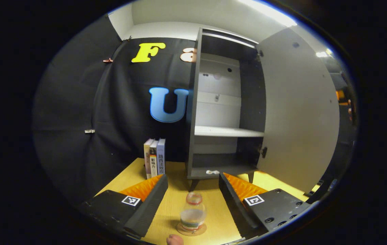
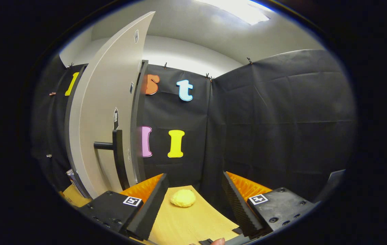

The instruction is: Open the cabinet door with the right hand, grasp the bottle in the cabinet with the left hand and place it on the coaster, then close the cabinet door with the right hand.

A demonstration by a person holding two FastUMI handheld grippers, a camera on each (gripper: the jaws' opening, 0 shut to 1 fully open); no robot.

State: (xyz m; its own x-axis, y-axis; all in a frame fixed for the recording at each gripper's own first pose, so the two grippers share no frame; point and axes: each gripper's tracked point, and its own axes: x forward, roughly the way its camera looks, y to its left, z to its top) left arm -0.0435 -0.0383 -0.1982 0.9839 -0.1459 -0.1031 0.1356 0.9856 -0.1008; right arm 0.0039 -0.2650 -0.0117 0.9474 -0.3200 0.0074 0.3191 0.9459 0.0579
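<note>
In the left gripper view a small clear bottle (image 1: 192, 212) with a banded label stands upright on a round coaster (image 1: 191, 230) on the wooden table. My left gripper (image 1: 193, 182) is open, its fingers wide on either side of the bottle and apart from it. Behind stands the dark cabinet (image 1: 226, 112), its shelves bare, with its grey door (image 1: 299, 112) swung open to the right. In the right gripper view the same door (image 2: 106, 122) stands open at the left, with a dark bar handle (image 2: 117, 153). My right gripper (image 2: 193, 182) is open and holds nothing, right of that handle.
Three books (image 1: 154, 157) stand upright left of the cabinet. A yellow bun-like lump (image 2: 183, 198) lies on the table ahead of my right gripper. Black cloth walls close the booth behind and to the sides. A fingertip (image 1: 174, 240) shows at the bottom edge.
</note>
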